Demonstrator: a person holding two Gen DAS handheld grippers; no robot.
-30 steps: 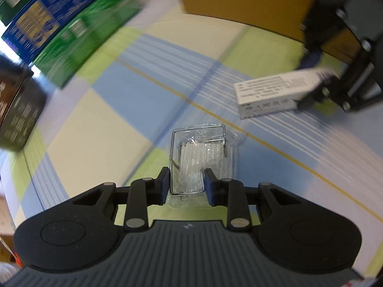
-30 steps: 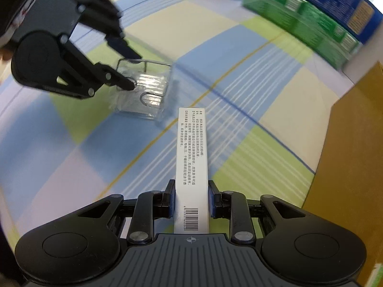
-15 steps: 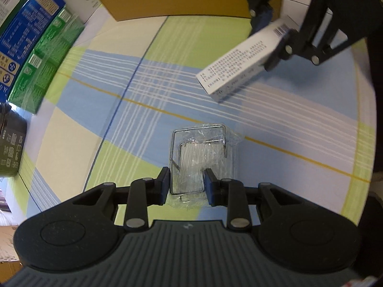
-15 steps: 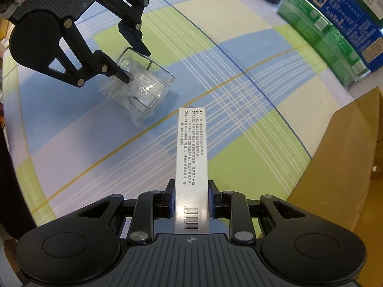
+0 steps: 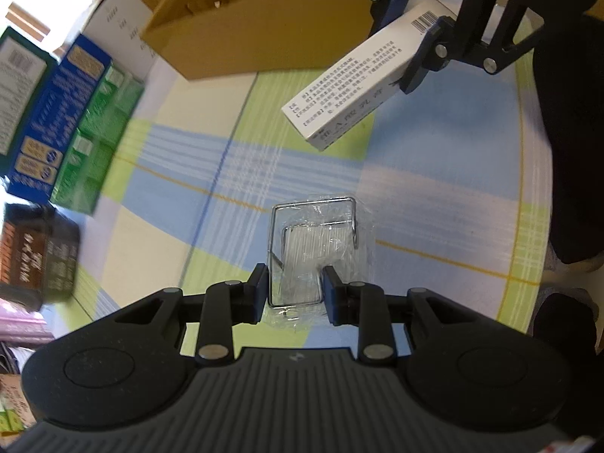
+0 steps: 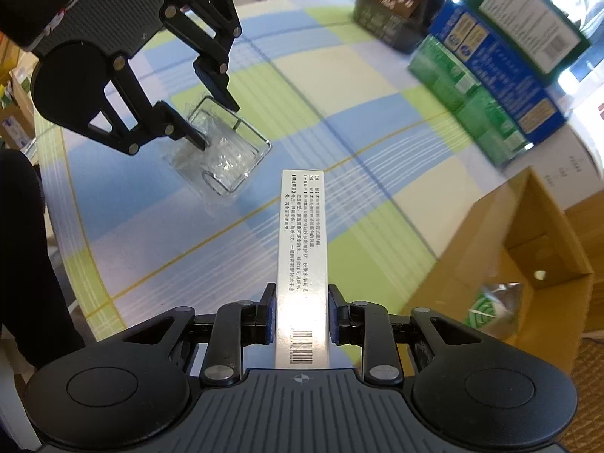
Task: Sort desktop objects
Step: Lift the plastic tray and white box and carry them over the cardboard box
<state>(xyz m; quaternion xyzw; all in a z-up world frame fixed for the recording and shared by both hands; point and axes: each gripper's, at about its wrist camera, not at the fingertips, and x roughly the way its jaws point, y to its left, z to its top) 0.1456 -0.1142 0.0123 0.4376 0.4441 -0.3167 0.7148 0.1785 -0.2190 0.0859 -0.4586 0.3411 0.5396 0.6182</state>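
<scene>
Risk: left tool [image 5: 294, 287] clamps only the near end of a plastic-wrapped wire rack [image 5: 317, 249] above the desk [image 5: 188, 204], short of the cardboard box [image 5: 264, 37]; slick film may slip. Right tool [image 6: 298, 313] pinches the white carton [image 6: 302, 249] at its barcode end beside that box, so the long free end may pivot or clip the rim.

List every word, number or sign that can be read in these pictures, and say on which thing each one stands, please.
No text can be quoted with certainty.
White carton in the right gripper: Chinese print and a barcode, too small.
Blue box, green boxes, brown box: labels blurred.
Wrapped wire holder in the left gripper: no text.
</scene>
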